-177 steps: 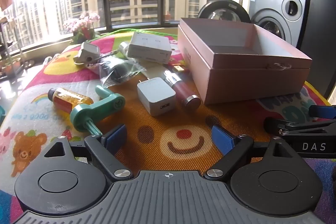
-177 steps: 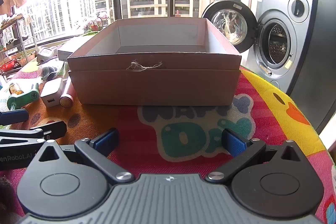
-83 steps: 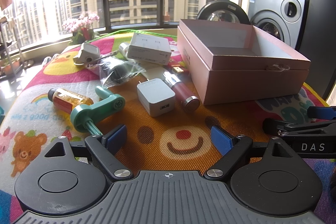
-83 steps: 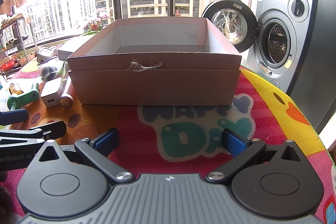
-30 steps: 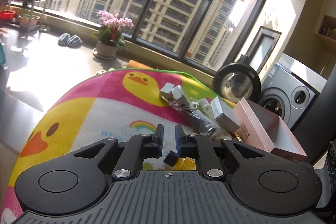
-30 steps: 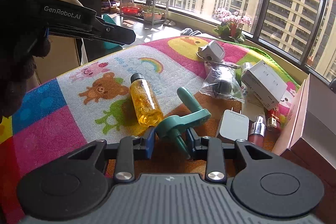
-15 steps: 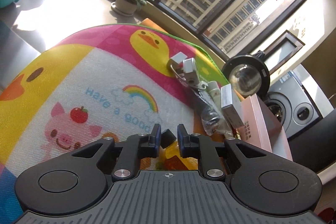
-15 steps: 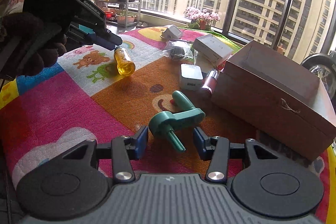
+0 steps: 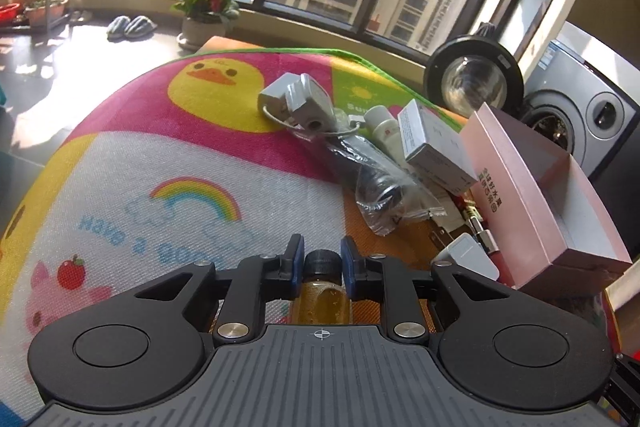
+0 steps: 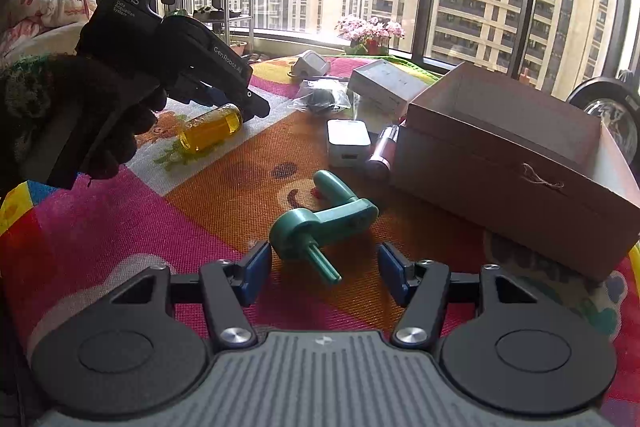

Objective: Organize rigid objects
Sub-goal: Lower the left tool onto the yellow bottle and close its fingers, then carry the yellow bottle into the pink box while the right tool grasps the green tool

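A yellow bottle (image 10: 210,127) with a black cap lies on the colourful mat. My left gripper (image 9: 321,261) is down over its cap end and its jaws are opening. The cap sits between the blue pads (image 9: 296,263), which do not clamp it, and the amber body (image 9: 322,301) shows below. In the right wrist view a gloved hand (image 10: 100,115) holds the left gripper (image 10: 256,109). My right gripper (image 10: 324,269) is open and still widening. A teal crank handle (image 10: 320,223) lies free just ahead of its fingertips. The open pink box (image 10: 520,187) stands to the right.
Left of the pink box (image 9: 520,195) lie a white charger (image 10: 348,141), a pink tube (image 10: 382,149), a white carton (image 10: 386,83), a bagged dark item (image 10: 320,97) and a grey adapter (image 10: 312,63). A washing machine (image 9: 580,115) stands behind the box. The mat drops away at the left.
The right gripper let go of the teal handle, spread its jaws and drew back; the handle now lies nearer the box. The left gripper came down and parted its jaws around the bottle's cap.
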Available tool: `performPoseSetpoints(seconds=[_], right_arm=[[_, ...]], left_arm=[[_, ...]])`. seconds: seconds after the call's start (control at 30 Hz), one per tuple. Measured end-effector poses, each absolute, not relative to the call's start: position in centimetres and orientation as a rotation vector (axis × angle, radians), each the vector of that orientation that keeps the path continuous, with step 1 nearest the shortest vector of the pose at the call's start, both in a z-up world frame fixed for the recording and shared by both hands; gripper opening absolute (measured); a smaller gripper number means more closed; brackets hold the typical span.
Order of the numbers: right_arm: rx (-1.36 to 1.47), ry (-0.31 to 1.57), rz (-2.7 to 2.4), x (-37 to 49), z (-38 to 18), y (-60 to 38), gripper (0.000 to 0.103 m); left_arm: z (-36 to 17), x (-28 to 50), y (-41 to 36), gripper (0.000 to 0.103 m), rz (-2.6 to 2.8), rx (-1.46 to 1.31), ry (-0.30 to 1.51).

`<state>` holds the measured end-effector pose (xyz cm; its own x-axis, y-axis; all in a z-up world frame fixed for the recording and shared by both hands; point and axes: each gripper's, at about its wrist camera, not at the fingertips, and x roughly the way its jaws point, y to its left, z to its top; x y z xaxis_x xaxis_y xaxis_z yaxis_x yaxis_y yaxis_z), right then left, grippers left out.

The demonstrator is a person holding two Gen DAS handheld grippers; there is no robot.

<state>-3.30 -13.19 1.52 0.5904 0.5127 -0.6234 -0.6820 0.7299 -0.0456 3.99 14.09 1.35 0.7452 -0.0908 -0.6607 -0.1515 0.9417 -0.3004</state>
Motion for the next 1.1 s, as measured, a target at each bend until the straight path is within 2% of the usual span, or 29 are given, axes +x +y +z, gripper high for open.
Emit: performPoseSetpoints(seconds=[0.37, 0.67, 0.9, 1.1], right_arm=[[-0.286, 0.634, 0.698, -3.0, 1.4, -13.0, 0.063], [-0.295, 0.629, 0.684, -3.1, 1.3, -12.8, 0.066], [-0.34, 0.615, 0.605, -3.5, 1.5, -13.2, 0.066], [-0.466, 0.52, 0.445, -4.5, 1.4, -15.0, 0.068]], left_arm=[[5.0, -2.9, 10.1, 0.023, -0.116, -0.046, 0.553], [5.4, -8.5, 10.1, 0.023, -0.098, -0.051, 0.496], [4.5, -9.4, 10.2, 0.025, -0.081, -0.032, 0.486], [3.8, -9.8, 9.2, 0.027, -0.075, 0.036, 0.442]])
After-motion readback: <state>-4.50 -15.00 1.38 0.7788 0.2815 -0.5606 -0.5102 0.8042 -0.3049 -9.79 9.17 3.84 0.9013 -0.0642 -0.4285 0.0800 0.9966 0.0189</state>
